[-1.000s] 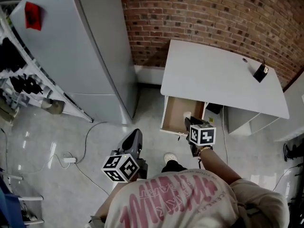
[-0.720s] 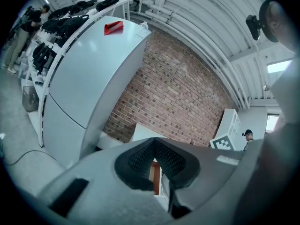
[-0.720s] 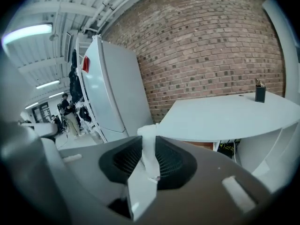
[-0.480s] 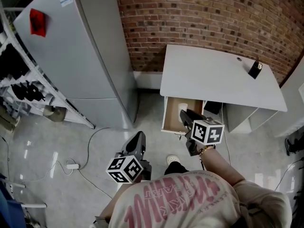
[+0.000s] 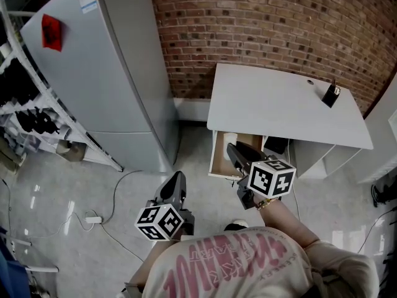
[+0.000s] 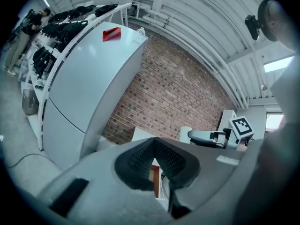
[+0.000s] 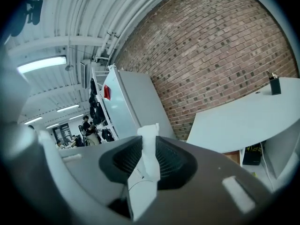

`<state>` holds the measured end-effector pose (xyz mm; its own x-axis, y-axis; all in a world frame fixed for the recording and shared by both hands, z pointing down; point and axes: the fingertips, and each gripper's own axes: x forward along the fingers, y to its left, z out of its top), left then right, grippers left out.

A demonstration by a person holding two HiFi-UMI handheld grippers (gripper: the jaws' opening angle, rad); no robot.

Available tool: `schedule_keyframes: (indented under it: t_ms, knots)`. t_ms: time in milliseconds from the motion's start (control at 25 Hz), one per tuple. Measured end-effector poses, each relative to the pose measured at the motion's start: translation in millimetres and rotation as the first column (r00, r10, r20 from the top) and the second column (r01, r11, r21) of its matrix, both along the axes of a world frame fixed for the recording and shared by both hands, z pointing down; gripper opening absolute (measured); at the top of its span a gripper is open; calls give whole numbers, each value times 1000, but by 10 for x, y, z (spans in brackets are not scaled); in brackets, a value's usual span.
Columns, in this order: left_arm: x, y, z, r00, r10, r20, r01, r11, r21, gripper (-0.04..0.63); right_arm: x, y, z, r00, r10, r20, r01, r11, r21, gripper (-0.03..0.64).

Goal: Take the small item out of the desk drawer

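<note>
Head view: the right claw (image 5: 233, 150) hangs above the open wooden drawer (image 5: 218, 160) under the white counter (image 5: 279, 107), with the small white plastic item (image 5: 230, 139) at its tip.

Left gripper view: the left claw (image 6: 154, 142) is closed and empty.

Right gripper view: the right claw (image 7: 149, 142) is clamped on the small white plastic item (image 7: 143, 182). The item looks clear of the drawer, so the next move is likely to carry it away with the grip held firm.

Pink-lettered pale shirt (image 5: 229, 262); dark left hand-held gripper (image 5: 177, 179) and right hand-held gripper (image 5: 232, 151).

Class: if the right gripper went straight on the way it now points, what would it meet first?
Probably the tall grey refrigerator, near the red brick wall; the right gripper, shut on a small white item, aims left of the white desk. Depth is unclear.
</note>
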<state>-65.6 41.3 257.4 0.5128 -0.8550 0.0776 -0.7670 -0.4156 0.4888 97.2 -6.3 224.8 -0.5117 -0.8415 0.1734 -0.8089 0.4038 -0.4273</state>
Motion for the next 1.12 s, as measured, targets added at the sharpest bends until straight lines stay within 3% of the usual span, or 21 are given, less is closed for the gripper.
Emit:
schedule_keyframes:
  t_ms: [280,480,1120]
  knots:
    - [323,-106,-358,999,30,44,-33,996,81,6,143,-51,-311,998,-55,21,53,996,69,106]
    - [547,-202,-584,999,2,41,-7,992,129,6,346,-154,-455,996,-87,-1,87,991,100,107]
    - [1397,-188,-574,998,-50,32,45,990,137,6,1078,-91,-421,983,-159,-87,170,977,131,109]
